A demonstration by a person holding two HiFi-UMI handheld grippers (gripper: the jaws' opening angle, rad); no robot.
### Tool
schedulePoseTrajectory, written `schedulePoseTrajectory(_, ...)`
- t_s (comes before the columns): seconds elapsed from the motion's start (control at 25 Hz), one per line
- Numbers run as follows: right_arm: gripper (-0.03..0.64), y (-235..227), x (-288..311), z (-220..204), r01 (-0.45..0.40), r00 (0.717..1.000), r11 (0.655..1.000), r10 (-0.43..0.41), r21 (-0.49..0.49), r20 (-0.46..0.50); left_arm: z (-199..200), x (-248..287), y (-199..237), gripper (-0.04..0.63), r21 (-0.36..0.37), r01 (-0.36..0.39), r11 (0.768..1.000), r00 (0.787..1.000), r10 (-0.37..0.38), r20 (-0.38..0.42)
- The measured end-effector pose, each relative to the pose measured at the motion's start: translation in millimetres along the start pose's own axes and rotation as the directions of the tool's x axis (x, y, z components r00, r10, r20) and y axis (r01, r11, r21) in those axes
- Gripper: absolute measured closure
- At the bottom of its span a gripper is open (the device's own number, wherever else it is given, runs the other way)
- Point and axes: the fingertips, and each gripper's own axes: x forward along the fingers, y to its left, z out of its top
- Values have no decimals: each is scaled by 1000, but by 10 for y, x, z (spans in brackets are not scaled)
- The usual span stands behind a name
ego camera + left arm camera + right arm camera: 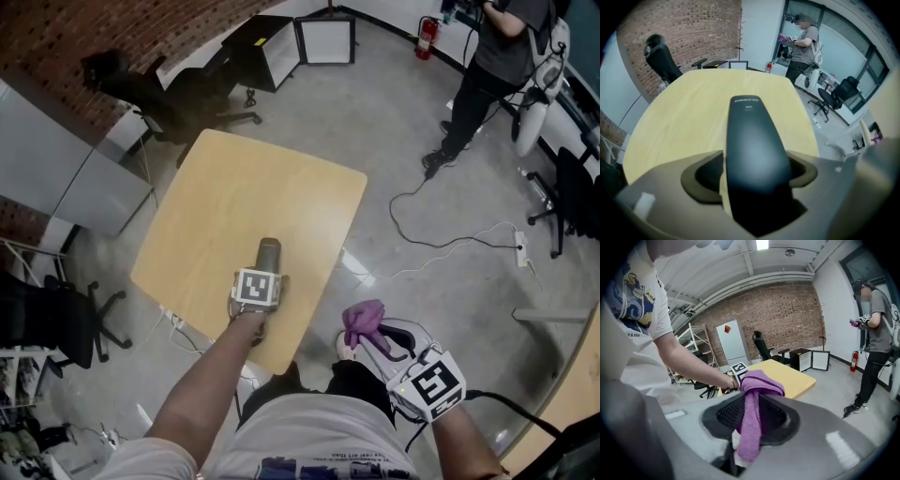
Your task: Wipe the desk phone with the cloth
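A dark, elongated desk phone handset (pixel 269 251) lies on the light wooden table (pixel 244 178), near its front edge. My left gripper (pixel 267 272) points steeply down over the handset's near end. In the left gripper view the handset (pixel 751 136) runs between the wide-spread jaws of the left gripper (pixel 757 171), and a strip of table shows beside the left pad, so the pads do not press on it. My right gripper (pixel 373 339) hovers off the table's front right corner, shut on a purple cloth (pixel 364 322). The cloth (pixel 757 385) hangs bunched from the right gripper (pixel 752 413).
A person (pixel 492 66) stands on the grey floor at the back right. Cables and a power strip (pixel 518 246) lie on the floor right of the table. Black office chairs (pixel 141 89) stand behind the table, another (pixel 56 319) at its left. A dark cabinet (pixel 272 42) sits at the back.
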Motion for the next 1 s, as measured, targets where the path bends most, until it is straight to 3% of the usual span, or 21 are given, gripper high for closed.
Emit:
schedulePoseTrajectory(0.08,525,-8,21,-5,2,1000,1000,-2,-1,-8,-10,-29,82,282,24,-42,999,999,41,15)
schedulePoseTrajectory(0.12,525,-11,32,-2,2,1000,1000,-2,-3,-9,4,-22,79,293,28,-40,999,999,39,35)
schedulePoseTrajectory(0.24,525,-13,60,34,0,1000,1000,0,-12,0,40,30,-25,302,-5,48,999,996,-47,77)
schedulePoseTrajectory(0.32,525,-17,71,49,3,1000,1000,-3,-19,3,26,8,-58,304,-74,121,990,990,-115,78)
schedulePoseTrajectory(0.48,525,-47,99,91,8,1000,999,-8,-34,12,108,-184,-174,305,-190,292,937,951,-264,160)
schedulePoseTrajectory(0.56,525,-36,118,132,7,1000,999,-6,-39,20,154,-355,-267,305,-227,392,892,912,-344,222)
schedulePoseTrajectory(0.72,525,-58,184,258,17,999,1000,-16,-18,43,242,-804,-449,305,-238,570,786,807,-482,341)
schedulePoseTrajectory(1.0,525,-29,556,806,-54,990,998,57,-33,127,316,-1460,-589,305,-192,774,603,610,-630,481)
